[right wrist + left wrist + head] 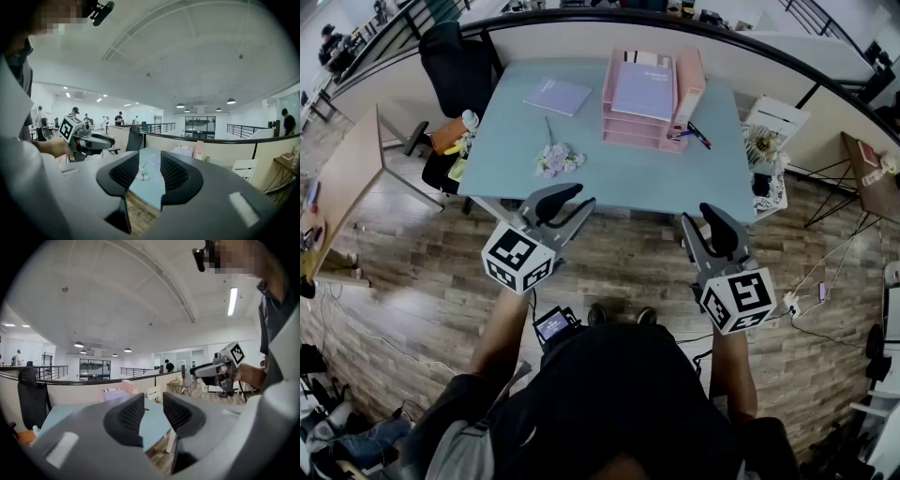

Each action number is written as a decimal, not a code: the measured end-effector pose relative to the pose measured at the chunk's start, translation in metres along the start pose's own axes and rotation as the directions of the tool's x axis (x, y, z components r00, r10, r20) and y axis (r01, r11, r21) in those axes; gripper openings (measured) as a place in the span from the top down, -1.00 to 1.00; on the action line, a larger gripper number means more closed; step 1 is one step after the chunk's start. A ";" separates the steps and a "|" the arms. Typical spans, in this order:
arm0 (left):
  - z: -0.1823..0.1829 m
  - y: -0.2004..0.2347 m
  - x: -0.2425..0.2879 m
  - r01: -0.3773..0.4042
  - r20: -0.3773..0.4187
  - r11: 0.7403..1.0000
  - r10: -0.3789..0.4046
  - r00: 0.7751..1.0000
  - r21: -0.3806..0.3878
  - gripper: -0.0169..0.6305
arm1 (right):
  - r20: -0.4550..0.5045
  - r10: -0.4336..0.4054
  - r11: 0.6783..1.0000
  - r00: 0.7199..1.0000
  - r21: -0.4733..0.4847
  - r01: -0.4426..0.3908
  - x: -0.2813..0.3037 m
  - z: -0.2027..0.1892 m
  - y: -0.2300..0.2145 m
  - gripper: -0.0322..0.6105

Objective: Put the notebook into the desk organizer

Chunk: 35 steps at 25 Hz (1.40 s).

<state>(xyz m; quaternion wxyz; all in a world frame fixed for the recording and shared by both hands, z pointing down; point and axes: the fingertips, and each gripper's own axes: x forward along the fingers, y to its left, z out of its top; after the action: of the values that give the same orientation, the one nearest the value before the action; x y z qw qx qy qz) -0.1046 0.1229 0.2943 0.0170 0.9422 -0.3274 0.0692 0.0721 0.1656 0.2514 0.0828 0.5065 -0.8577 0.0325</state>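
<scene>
The left claw (pixel 578 199) and right claw (pixel 701 217) hang spread, empty. The notebook (pixel 557 96) lies flat at eleven o'clock on the table (pixel 628 178), organizer (pixel 686 94) at one. Looks light, thin, bendy; I'd pinch its near edge.

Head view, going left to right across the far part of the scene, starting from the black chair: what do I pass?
black office chair → notebook → pink desk organizer → small wooden table
</scene>
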 end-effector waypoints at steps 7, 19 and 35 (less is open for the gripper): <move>0.001 -0.001 0.003 0.001 0.003 1.000 -0.001 1.000 -0.004 0.40 | -0.004 0.001 1.000 1.000 -0.002 -0.001 0.001 0.001 -0.002 0.46; -0.006 0.006 -0.004 0.002 0.009 1.000 -0.002 1.000 -0.019 0.40 | 0.017 0.001 0.999 1.000 0.042 -0.002 0.009 0.003 0.006 0.45; -0.012 0.028 -0.003 -0.003 0.021 0.999 0.004 1.000 -0.035 0.40 | 0.014 0.000 0.999 1.000 0.032 -0.001 0.034 0.011 0.006 0.45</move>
<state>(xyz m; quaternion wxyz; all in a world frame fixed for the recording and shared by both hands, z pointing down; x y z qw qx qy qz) -0.1263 0.1037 0.3054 0.0300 0.9418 -0.3305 0.0535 0.0498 0.1377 0.2463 0.0685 0.5078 -0.8577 0.0428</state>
